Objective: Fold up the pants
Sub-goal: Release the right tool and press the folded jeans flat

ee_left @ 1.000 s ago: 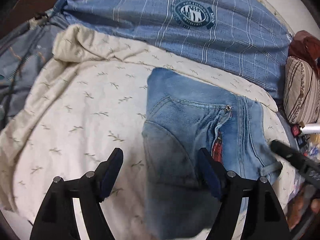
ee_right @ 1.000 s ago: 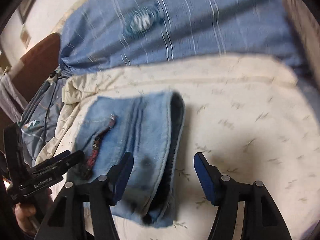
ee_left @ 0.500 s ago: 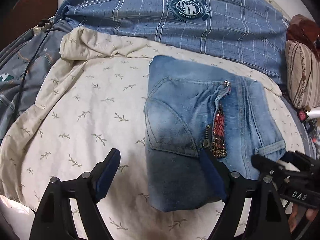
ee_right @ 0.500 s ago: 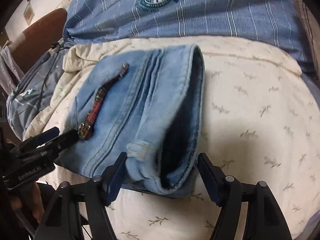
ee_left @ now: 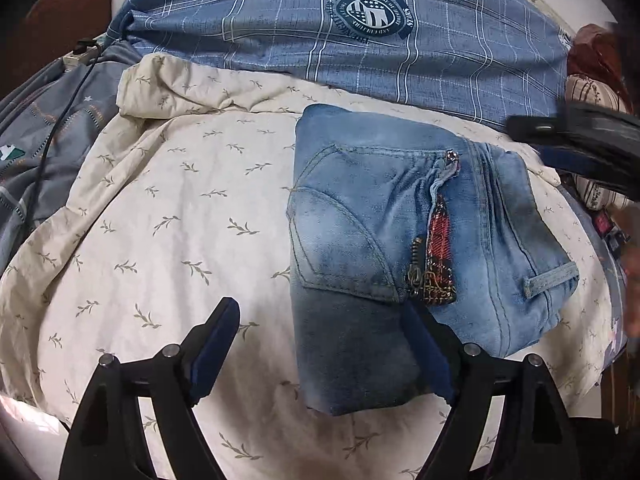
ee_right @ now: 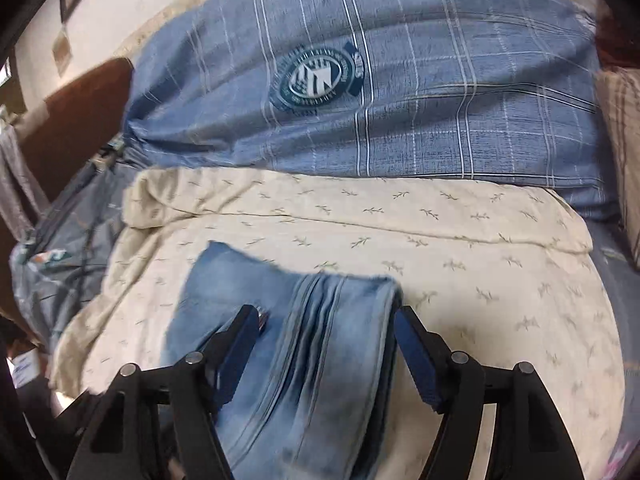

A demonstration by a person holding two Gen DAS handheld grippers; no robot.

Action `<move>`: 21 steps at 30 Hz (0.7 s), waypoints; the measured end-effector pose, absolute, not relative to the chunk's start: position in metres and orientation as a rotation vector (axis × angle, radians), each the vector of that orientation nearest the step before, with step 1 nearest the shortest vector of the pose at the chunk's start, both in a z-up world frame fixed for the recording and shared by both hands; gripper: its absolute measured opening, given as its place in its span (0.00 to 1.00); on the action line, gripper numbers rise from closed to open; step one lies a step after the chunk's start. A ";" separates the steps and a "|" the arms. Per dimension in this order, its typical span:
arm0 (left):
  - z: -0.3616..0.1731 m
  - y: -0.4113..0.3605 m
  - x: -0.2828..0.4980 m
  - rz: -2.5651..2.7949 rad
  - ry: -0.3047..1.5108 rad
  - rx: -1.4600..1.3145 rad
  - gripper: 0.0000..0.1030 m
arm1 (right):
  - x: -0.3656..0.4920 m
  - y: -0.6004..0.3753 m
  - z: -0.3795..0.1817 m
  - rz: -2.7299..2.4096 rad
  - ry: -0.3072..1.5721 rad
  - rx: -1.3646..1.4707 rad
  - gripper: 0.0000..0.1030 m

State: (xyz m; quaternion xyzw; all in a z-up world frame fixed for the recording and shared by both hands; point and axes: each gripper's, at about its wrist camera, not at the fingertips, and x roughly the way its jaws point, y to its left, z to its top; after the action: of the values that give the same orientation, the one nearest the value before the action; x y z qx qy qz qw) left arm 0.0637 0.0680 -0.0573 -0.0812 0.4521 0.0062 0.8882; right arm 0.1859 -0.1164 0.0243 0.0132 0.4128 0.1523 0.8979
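The light blue jeans (ee_left: 384, 240) lie folded into a compact stack on the cream leaf-print sheet (ee_left: 168, 240), back pocket and a red-lined zip facing up. My left gripper (ee_left: 320, 344) is open and empty, hovering at the stack's near left corner. In the right wrist view the jeans (ee_right: 304, 344) lie between and under the fingers of my right gripper (ee_right: 324, 344), which is open and holds nothing. The right gripper also shows blurred at the right edge of the left wrist view (ee_left: 580, 140).
A blue plaid pillow with a round crest (ee_left: 360, 32) lies behind the sheet. A grey-blue quilt with a black cable (ee_left: 44, 128) is at the left. A striped cushion (ee_left: 592, 92) and small items sit at the right. A brown headboard (ee_right: 76, 120) stands at far left.
The left gripper has barely moved relative to the jeans. The right gripper has moved up and over the stack from its open side. The jeans stay folded in place.
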 end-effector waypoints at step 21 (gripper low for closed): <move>-0.041 0.067 0.046 0.028 0.929 -0.183 0.82 | 0.098 -0.120 -0.024 0.291 0.968 -0.165 0.79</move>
State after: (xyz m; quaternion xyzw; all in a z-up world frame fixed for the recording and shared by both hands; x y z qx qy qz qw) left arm 0.0455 0.0668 -0.0411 -0.0881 0.4474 0.0136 0.8899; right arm 0.0984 -0.1200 -0.0243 -0.0789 0.4631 0.1392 0.8718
